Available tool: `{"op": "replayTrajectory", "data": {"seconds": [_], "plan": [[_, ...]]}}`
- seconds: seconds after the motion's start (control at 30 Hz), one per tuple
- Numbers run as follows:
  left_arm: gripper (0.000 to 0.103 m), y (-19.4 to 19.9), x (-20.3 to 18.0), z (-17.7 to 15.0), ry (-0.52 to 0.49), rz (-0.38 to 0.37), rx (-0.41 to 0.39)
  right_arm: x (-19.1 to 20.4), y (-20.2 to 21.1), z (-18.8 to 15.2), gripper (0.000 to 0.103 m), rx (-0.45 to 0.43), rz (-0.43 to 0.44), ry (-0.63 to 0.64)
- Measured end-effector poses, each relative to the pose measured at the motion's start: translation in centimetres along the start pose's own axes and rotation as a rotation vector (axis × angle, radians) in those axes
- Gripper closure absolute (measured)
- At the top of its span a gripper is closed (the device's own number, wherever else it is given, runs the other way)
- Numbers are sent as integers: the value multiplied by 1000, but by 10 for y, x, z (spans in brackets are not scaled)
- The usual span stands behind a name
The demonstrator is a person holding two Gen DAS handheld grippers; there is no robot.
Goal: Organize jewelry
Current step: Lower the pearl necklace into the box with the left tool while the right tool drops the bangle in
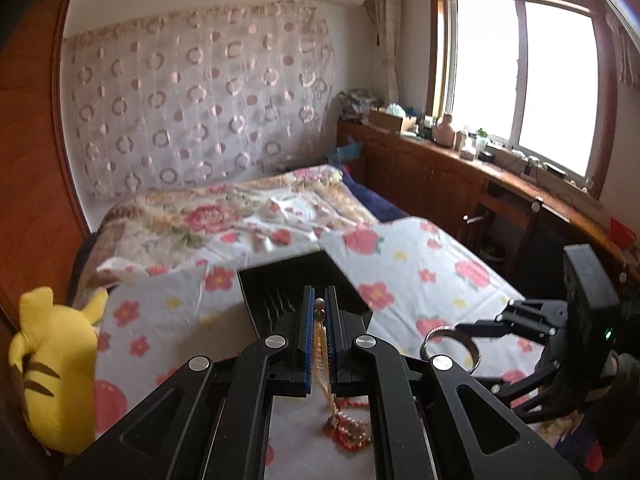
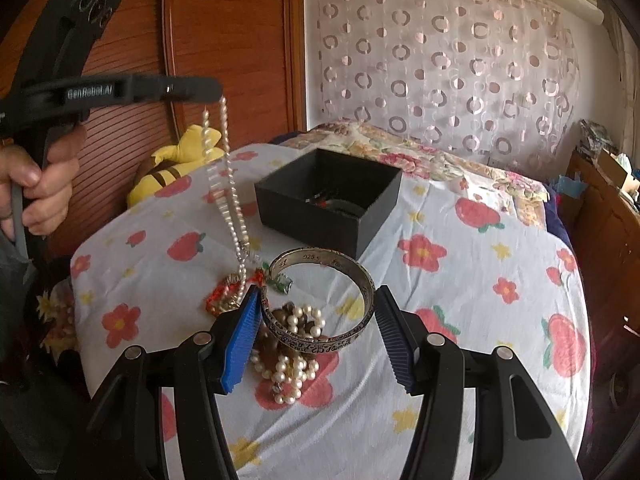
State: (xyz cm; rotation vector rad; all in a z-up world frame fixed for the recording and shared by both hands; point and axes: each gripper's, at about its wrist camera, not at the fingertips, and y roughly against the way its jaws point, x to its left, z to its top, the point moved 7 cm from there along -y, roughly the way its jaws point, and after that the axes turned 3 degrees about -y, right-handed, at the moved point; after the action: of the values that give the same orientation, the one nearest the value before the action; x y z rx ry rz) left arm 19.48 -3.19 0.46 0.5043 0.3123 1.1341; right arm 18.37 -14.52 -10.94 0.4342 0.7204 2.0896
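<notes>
My left gripper (image 1: 319,304) is shut on a pearl necklace (image 1: 320,344) and holds it up; in the right wrist view the necklace (image 2: 228,184) hangs from that gripper (image 2: 214,94) down to a red-corded pile (image 2: 226,294) on the sheet. My right gripper (image 2: 318,312) holds a silver bangle (image 2: 320,300) between its wide-set blue pads (image 2: 240,336), above a pearl bracelet heap (image 2: 292,360). In the left wrist view the bangle (image 1: 450,340) sits in the right gripper (image 1: 472,332). A black open box (image 2: 328,196) stands behind, also in the left wrist view (image 1: 292,280).
A flower-print sheet (image 2: 460,320) covers the surface on the bed. A yellow plush toy (image 1: 52,368) lies at the left edge. A wooden cabinet (image 1: 460,176) with clutter runs under the window at right. A wooden wardrobe (image 2: 224,40) stands at the left.
</notes>
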Motion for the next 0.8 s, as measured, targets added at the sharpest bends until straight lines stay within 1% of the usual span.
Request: {"op": "replayTrajectory", "data": {"seconds": [0.17, 0.4, 0.6, 0.8], "plan": [[99, 14, 1, 24, -3, 1, -43, 2, 6, 14, 43, -29, -1, 12], [99, 26, 1, 51, -15, 30, -92, 1, 14, 29, 43, -60, -7, 15], [99, 25, 8, 79, -18, 67, -122, -2, 15, 46, 43, -80, -16, 20], [99, 14, 22, 100, 4, 89, -123, 0, 12, 65, 43, -97, -23, 37]]}}
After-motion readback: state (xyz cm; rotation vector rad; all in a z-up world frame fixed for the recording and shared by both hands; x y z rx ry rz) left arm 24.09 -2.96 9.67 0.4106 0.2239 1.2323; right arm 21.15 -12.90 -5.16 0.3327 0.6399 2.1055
